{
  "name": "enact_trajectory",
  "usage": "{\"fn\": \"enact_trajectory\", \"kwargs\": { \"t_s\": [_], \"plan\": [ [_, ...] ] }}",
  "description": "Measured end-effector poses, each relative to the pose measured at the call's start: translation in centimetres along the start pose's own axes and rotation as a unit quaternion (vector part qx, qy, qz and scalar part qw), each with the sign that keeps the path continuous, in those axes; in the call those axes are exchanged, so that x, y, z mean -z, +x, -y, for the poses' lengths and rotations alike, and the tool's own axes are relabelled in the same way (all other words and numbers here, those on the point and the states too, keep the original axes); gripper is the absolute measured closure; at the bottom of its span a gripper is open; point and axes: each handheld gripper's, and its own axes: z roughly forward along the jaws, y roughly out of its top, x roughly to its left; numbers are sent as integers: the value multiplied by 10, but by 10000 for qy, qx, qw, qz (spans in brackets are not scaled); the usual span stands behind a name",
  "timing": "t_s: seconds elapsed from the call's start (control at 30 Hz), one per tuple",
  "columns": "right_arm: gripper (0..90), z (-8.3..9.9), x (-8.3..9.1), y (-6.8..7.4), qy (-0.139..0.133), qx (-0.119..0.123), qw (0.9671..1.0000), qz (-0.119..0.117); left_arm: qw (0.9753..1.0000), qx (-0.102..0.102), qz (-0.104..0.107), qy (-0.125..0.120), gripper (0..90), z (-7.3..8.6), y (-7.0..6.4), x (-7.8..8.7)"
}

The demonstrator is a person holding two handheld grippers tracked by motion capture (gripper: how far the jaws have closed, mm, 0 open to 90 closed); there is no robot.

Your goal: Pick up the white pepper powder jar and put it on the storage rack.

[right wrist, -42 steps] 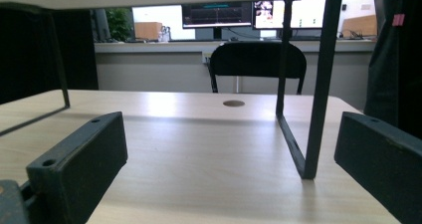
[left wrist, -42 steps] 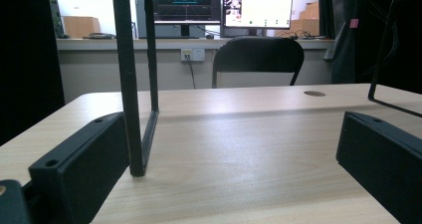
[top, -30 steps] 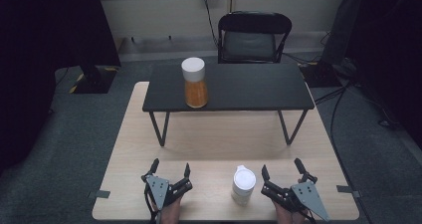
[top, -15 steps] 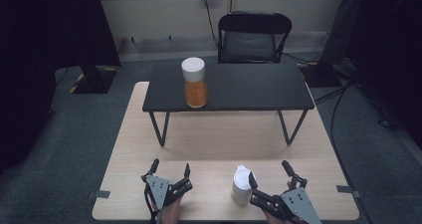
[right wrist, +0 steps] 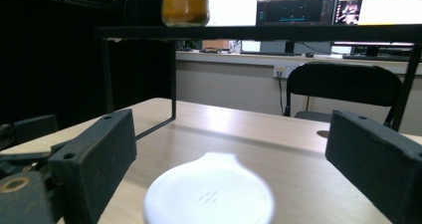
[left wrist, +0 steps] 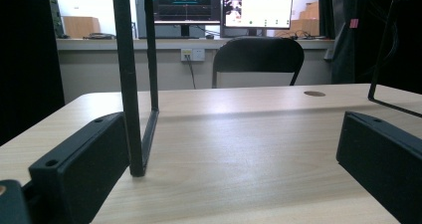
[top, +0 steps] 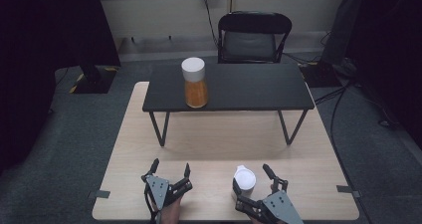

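Note:
A small white lidded container [top: 245,177] stands on the light wooden table [top: 219,134] near its front edge. My right gripper [top: 250,179] is open and straddles the container, one jaw on each side, with gaps showing. In the right gripper view the white lid [right wrist: 211,196] sits low and blurred between the jaws of that gripper [right wrist: 229,154]. My left gripper [top: 171,165] rests open on the tabletop to the left, and the left gripper view has bare wood between the jaws of the left gripper [left wrist: 229,154]. A jar of orange contents [top: 194,83] with a white cap stands on the black low table [top: 249,87].
The black low table stands on thin metal legs [left wrist: 132,84] across the middle of the wooden table. A black folding chair [top: 254,35] is behind it. Cables run over the floor at the right. Tape marks [top: 347,189] sit at the wooden table's front corners.
My right gripper has shifted left and turned, so its jaws now stand on both sides of the white container. The left gripper has stayed still.

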Motion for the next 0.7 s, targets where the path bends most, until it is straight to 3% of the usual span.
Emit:
{"fn": "enact_trajectory", "kwargs": {
  "t_s": [0.07,0.23,0.7],
  "plan": [
    [70,4,-1,5,38,62,10000,36,10000,0,-1,-1,0,0,0,0],
    [106,13,-3,1,217,-62,9997,-40,10000,0,-1,0,0,0,0,0],
    [214,24,-2,2,381,-68,9991,-153,10000,-1,0,0,0,0,0,0]
  ]
}}
